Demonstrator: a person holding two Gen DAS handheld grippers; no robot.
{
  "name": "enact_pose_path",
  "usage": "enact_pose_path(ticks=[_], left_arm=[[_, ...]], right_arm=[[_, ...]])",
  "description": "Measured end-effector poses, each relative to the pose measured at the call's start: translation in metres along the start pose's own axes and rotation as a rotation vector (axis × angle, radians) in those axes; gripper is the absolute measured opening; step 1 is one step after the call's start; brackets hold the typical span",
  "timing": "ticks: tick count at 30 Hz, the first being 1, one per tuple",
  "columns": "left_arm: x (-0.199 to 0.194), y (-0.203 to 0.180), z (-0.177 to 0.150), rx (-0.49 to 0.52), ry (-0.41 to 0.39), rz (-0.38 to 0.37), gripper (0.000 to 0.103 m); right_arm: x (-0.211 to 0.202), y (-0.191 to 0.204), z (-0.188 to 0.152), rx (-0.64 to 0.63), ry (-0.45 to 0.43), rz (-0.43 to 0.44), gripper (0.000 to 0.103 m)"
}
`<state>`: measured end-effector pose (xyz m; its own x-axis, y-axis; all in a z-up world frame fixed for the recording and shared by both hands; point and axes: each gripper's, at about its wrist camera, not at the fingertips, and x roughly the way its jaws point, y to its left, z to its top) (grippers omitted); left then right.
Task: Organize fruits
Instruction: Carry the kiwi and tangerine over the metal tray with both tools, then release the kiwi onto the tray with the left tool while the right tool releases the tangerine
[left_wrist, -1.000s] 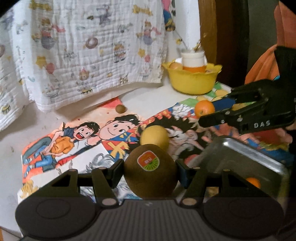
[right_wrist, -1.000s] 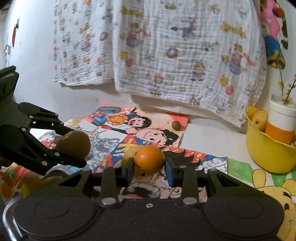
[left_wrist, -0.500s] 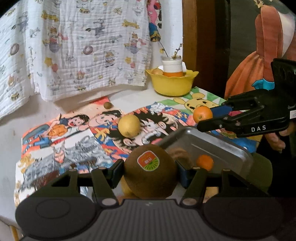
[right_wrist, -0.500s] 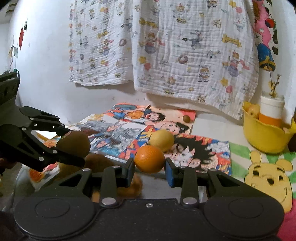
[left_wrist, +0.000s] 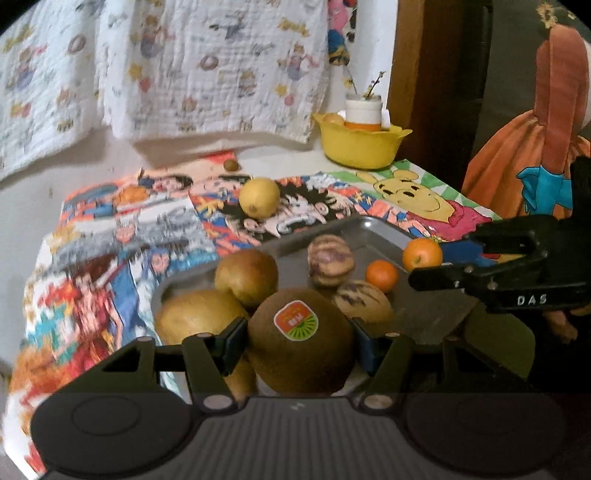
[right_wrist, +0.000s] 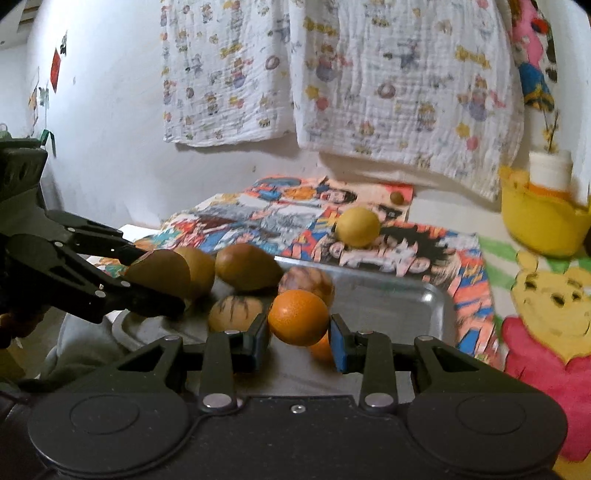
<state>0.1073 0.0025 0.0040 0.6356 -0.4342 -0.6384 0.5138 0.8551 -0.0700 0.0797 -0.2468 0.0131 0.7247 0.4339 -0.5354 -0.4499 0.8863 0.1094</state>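
My left gripper (left_wrist: 299, 339) is shut on a brown kiwi (left_wrist: 300, 341) with an orange-green sticker, held above the near end of a metal tray (left_wrist: 373, 230). My right gripper (right_wrist: 299, 328) is shut on an orange (right_wrist: 298, 322) above the tray (right_wrist: 388, 295); it also shows in the left wrist view (left_wrist: 422, 254). The tray holds brown pears (left_wrist: 246, 276), two striped fruits (left_wrist: 331, 260) and a small orange (left_wrist: 382, 275). A yellow lemon (left_wrist: 259, 196) and a small brown fruit (left_wrist: 231, 164) lie on the cartoon mat.
A yellow bowl (left_wrist: 360, 146) with a white-orange cup and a fruit stands at the back right against the wall. A printed cloth (left_wrist: 184, 62) hangs behind the table. The cartoon mat (left_wrist: 110, 236) covers the table, whose left edge is near.
Both grippers have pulled back and risen with their fruits still held. The tray with its fruits has come into full view below them.
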Motion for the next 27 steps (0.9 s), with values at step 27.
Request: enact_pose_path(ticks=[27], left_arm=[[0.027, -0.025, -0.003, 0.057, 0.134, 0.111, 0.064]], right_arm=[[0.018, 0.000, -0.023, 0.024, 0.082, -0.038, 0.037]])
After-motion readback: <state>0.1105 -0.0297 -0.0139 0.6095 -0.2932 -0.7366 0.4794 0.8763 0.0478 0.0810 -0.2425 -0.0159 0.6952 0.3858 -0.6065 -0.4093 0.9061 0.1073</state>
